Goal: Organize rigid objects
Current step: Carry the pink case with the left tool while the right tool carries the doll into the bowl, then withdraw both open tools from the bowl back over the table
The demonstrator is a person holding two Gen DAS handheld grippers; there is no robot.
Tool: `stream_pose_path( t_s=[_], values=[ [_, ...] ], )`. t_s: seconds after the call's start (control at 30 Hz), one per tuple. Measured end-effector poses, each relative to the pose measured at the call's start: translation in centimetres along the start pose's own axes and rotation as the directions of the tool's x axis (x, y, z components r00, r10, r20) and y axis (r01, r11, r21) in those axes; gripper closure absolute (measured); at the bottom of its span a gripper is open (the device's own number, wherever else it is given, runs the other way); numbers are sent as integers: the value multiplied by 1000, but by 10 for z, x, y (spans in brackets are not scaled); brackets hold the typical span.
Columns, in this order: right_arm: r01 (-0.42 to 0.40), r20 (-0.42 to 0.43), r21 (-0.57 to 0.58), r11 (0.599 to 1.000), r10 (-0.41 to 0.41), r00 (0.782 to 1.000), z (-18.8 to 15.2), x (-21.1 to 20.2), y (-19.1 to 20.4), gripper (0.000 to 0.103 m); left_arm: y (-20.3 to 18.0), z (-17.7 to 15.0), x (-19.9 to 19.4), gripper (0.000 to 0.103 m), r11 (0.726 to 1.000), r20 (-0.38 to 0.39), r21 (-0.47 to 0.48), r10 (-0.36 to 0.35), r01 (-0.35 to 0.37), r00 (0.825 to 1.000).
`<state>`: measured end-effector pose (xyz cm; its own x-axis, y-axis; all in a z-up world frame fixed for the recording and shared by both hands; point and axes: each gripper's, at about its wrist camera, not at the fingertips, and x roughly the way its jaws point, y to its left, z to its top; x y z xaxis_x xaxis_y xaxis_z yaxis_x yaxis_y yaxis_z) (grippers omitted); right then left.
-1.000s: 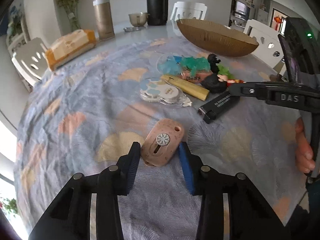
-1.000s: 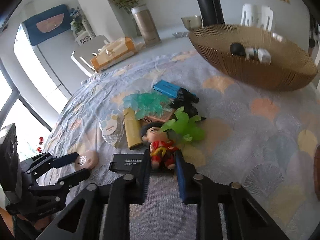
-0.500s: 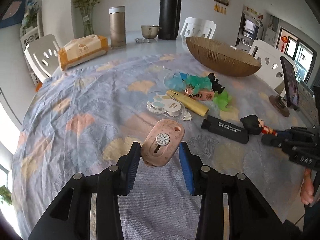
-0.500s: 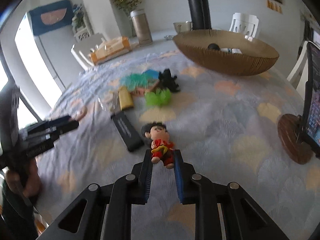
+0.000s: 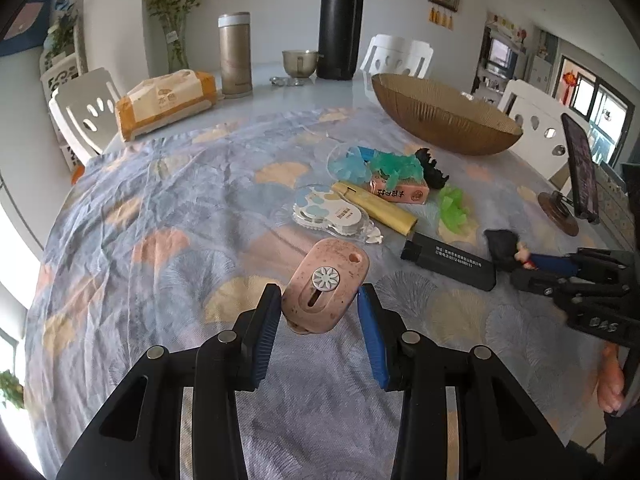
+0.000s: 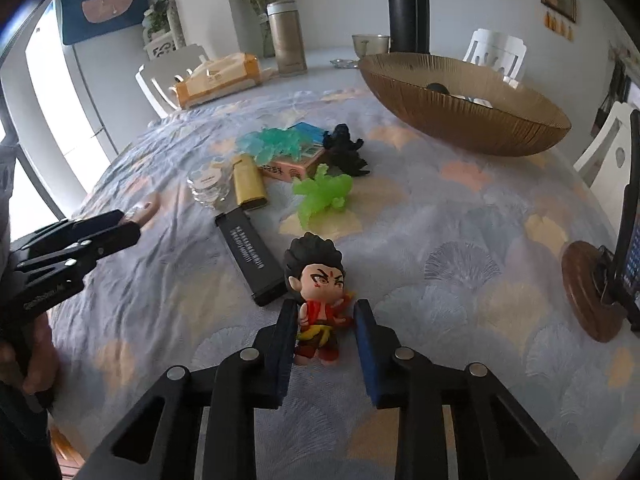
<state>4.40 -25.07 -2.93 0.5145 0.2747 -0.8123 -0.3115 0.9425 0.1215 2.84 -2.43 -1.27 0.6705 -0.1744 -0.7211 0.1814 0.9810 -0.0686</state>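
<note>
**Toy figure and pink cutter held over the patterned table**

Toy figure (dark hair, red outfit) sits upright between the pads of the right gripper, which clamps its body, near the camera above the tablecloth. Just left of it lies a black bar. Farther off sits a green toy, and at far right the brown bowl. The left gripper clamps a pink cutter by its near end.
</note>
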Motion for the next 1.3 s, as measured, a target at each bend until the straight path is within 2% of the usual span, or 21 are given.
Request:
stream_pose_path(
  t_s=[0.07, 0.13, 0.23, 0.33, 0.4, 0.5, 0.57, 0.67, 0.83, 0.87, 0.9, 0.97, 1.0, 1.03, 1.13, 1.2, 1.23, 1.3],
  values=[
    [-6, 34, 32, 999, 5, 999, 10, -14, -7, 75, -6, 17, -4, 66, 999, -10, 2, -44, 44, 999],
    [23, 106, 42, 999, -27, 994, 28, -39, -16, 75, -18, 39, -19, 66, 999, 54, 38, -41, 39, 998],
    [72, 200, 77, 994, -86, 976, 64, -70, -30, 75, -43, 86, -40, 66, 994, 154, 86, -72, 60, 985],
    [120, 250, 150, 981, -155, 956, 101, -86, -49, 75, -70, 131, -39, 66, 988, 205, 120, -119, 96, 972],
    [150, 250, 190, 970, -195, 948, 122, -84, -61, 75, -88, 160, -24, 66, 983, 199, 122, -157, 135, 967],
    [126, 187, 263, 957, -178, 966, 145, -64, -86, 75, -106, 185, 10, 66, 979, 175, 109, -190, 172, 966],
    [121, 132, 310, 943, -168, 977, 153, -46, -101, 75, -113, 193, 36, 66, 976, 139, 95, -207, 195, 968],
    [149, 71, 332, 932, -182, 981, 159, -22, -113, 75, -121, 196, 72, 66, 976, 75, 79, -209, 204, 975],
    [181, -16, 356, 917, -187, 982, 160, 6, -130, 75, -132, 192, 108, 66, 972, -6, 57, -230, 230, 973],
    [170, -24, 363, 916, -173, 985, 161, 8, -135, 75, -132, 193, 109, 64, 972, -9, 52, -228, 228, 974],
    [157, -30, 369, 916, -157, 987, 162, 9, -136, 73, -130, 193, 109, 54, 975, -12, 45, -217, 218, 976],
    [162, -31, 390, 906, -163, 986, 160, 2, -140, 70, -125, 194, 99, 47, 975, 3, 34, -221, 220, 975],
    [169, -21, 393, 904, -175, 984, 159, -6, -140, 63, -120, 194, 90, 42, 973, 21, 28, -229, 229, 973],
    [154, 10, 388, 909, -171, 985, 157, -16, -138, 60, -116, 193, 80, 39, 974, 42, 23, -227, 226, 973],
    [125, 94, 363, 923, -170, 981, 155, -48, -125, 55, -101, 188, 41, 39, 975, 114, 26, -222, 220, 968],
    [118, 157, 338, 934, -179, 971, 152, -73, -113, 35, -89, 183, 10, 36, 977, 165, 19, -214, 214, 963],
    [112, 191, 325, 939, -181, 965, 149, -86, -106, 33, -83, 178, -5, 32, 979, 186, 11, -201, 203, 962],
    [101, 229, 281, 954, -168, 959, 146, -102, -89, 32, -75, 169, -29, 32, 984, 218, 0, -174, 178, 960]
  ],
)
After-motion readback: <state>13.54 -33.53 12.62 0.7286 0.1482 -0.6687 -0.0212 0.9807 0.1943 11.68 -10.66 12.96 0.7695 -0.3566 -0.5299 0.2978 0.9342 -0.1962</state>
